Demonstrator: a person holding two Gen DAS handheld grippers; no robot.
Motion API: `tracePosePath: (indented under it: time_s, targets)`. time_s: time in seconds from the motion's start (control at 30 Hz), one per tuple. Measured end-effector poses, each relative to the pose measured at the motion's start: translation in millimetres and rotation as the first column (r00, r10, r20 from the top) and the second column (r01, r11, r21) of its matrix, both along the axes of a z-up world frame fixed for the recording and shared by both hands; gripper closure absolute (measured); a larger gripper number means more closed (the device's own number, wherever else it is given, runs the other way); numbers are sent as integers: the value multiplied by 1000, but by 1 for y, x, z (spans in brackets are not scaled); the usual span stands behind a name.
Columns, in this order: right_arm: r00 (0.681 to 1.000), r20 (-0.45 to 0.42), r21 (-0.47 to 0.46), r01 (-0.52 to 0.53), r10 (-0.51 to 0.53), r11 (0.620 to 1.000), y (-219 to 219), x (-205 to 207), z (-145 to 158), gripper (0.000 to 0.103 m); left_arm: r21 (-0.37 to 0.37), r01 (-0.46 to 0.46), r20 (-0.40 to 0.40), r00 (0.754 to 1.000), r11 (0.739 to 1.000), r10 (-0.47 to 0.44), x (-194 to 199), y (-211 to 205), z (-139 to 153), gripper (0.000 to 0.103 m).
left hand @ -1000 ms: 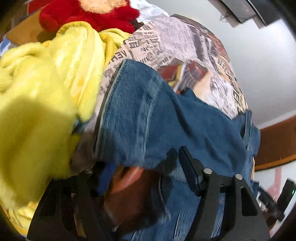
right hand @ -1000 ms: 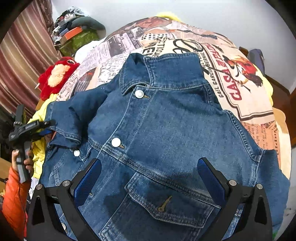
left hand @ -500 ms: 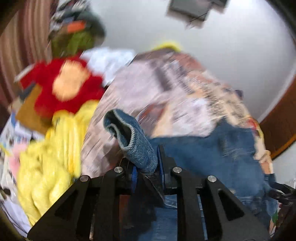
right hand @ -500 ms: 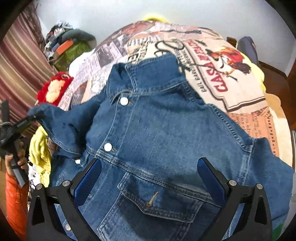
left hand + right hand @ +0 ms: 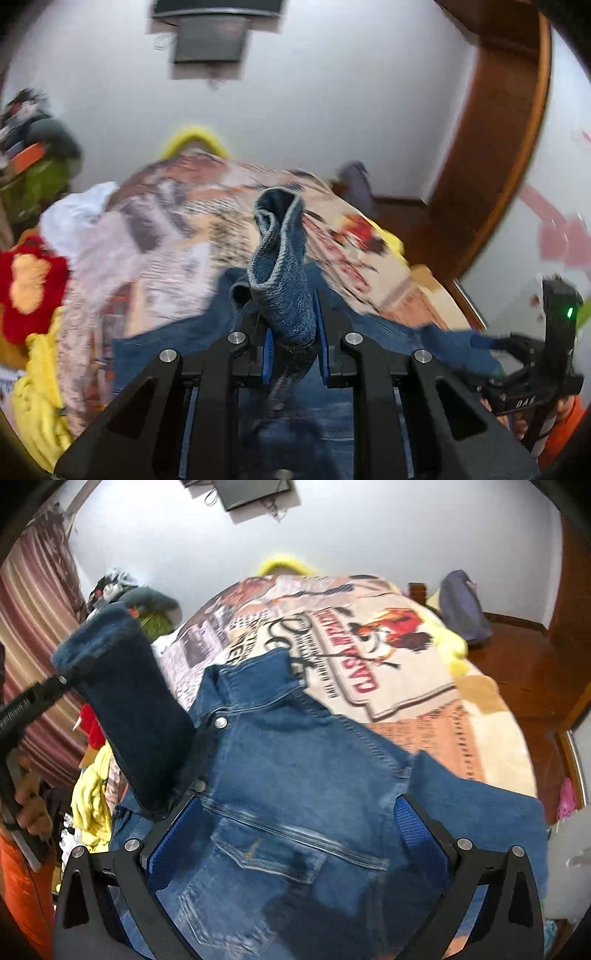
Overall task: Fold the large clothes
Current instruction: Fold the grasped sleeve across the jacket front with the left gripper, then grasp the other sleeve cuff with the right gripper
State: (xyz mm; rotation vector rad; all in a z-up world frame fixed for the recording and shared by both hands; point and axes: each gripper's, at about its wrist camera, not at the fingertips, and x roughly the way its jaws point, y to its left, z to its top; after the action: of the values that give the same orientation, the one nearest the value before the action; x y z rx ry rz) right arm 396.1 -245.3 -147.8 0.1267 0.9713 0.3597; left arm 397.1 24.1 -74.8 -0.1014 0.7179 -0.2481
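Observation:
A blue denim jacket [image 5: 295, 775] lies front-up on a bed with a printed cover [image 5: 388, 657]. My left gripper [image 5: 293, 332] is shut on the cuff of the jacket's sleeve [image 5: 282, 280], which stands up between its blue pads. In the right wrist view that sleeve [image 5: 129, 709] is lifted high above the jacket's left side, held by the left gripper [image 5: 61, 681]. My right gripper [image 5: 295, 819] is open and empty, hovering over the jacket's chest pocket [image 5: 266, 849].
A red plush toy [image 5: 26, 284] and yellow fabric [image 5: 37, 398] lie at the bed's left edge. A striped curtain [image 5: 33, 635] hangs at left. A grey bag [image 5: 461, 605] sits at the bed's far right. A wooden door frame [image 5: 491, 147] stands at right.
My left gripper closed on the sleeve cuff and lifted it up and over toward the jacket's middle. My right gripper stayed open above the jacket, shifting slightly lower.

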Motion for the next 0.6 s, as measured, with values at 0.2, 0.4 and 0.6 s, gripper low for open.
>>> tracePosePath:
  time_s: [0.2,0.4,0.6]
  targets:
    - [998,20,1,54,-54,999,-40,-13,6,0,77,175,-157,974,982,-162,2,-77,-59,84]
    - [996,14,18,89,-89,996,-59,-17,7,0,93,295,-326,912,951,-250,-12,-119,-112,78]
    - [998,-15,38,68,-68,997,-46,-10,-1,0,114,329,-318,906,937,-279,-36,-117,-107,36]
